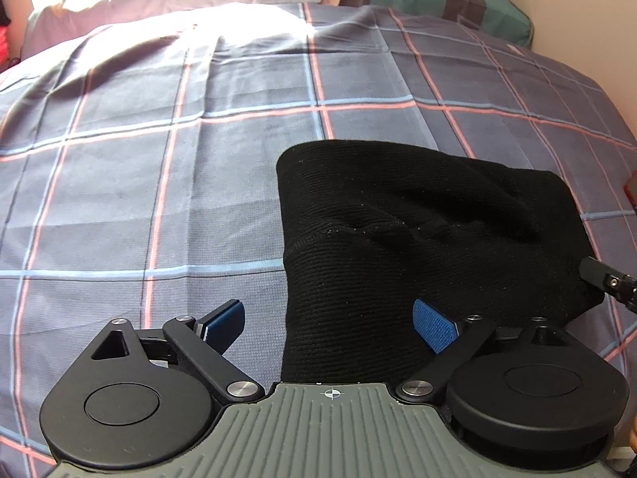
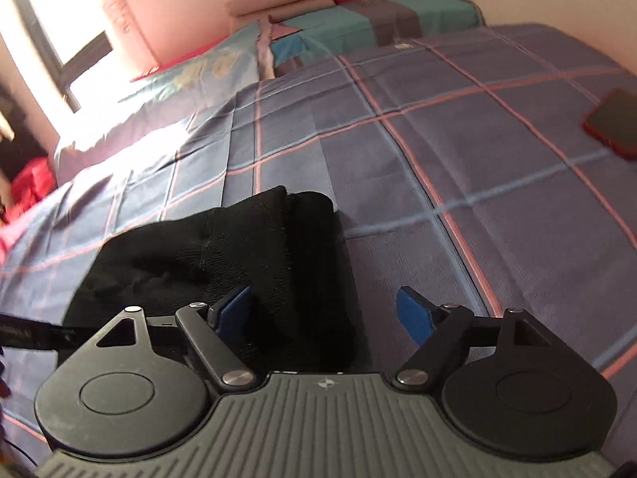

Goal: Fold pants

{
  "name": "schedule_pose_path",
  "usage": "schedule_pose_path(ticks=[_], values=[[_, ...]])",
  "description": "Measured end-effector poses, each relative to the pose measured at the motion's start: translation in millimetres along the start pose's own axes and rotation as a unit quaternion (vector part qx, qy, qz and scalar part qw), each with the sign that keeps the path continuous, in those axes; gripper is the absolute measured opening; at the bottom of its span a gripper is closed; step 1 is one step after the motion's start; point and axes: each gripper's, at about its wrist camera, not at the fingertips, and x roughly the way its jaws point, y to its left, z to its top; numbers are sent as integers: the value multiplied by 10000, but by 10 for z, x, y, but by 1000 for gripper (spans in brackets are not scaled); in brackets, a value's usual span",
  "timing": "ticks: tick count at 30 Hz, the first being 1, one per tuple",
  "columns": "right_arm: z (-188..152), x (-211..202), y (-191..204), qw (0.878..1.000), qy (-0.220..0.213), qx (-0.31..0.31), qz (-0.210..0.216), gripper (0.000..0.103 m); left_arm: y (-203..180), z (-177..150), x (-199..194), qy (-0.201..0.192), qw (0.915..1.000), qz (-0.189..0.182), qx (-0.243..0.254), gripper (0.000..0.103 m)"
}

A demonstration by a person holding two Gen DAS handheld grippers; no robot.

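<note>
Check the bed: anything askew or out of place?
The folded black pants sit skewed to the plaid bedsheet lines, and the top layer bunches near the fold. A red-cased phone lies on the sheet to the right. Nothing spilled or damaged.

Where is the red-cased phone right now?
In the right wrist view, the phone lies on the plaid bedspread at the far right edge, well apart from the folded black pants.
</note>
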Motion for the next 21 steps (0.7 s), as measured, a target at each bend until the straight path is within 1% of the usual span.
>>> schedule_pose_path(ticks=[3,4,7,10,13,14,18,21], values=[[-102,17,90,9992,211,-336,-99,83,17,-33,-77,11,10000,79,55,103],[-123,36,58,9992,258,-261,-128,83,25,-47,-99,10,9999,99,63,103],[-149,-33,-90,9992,234,259,-176,85,12,-98,-153,-7,9997,207,112,103],[-203,-114,-74,9986,242,125,-448,86,48,-194,-194,39,9996,274,99,103],[-283,-132,-46,9956,426,3,-840,85,80,-307,-216,119,9994,321,59,103],[-315,-151,-48,9952,459,25,-867,84,82,-348,-214,159,9993,334,49,103],[-440,-305,15,9965,484,-24,-683,84,58,-488,-224,331,9985,423,69,103],[-488,-403,164,9968,483,-344,-535,84,15,-573,-227,401,9980,475,115,103]])
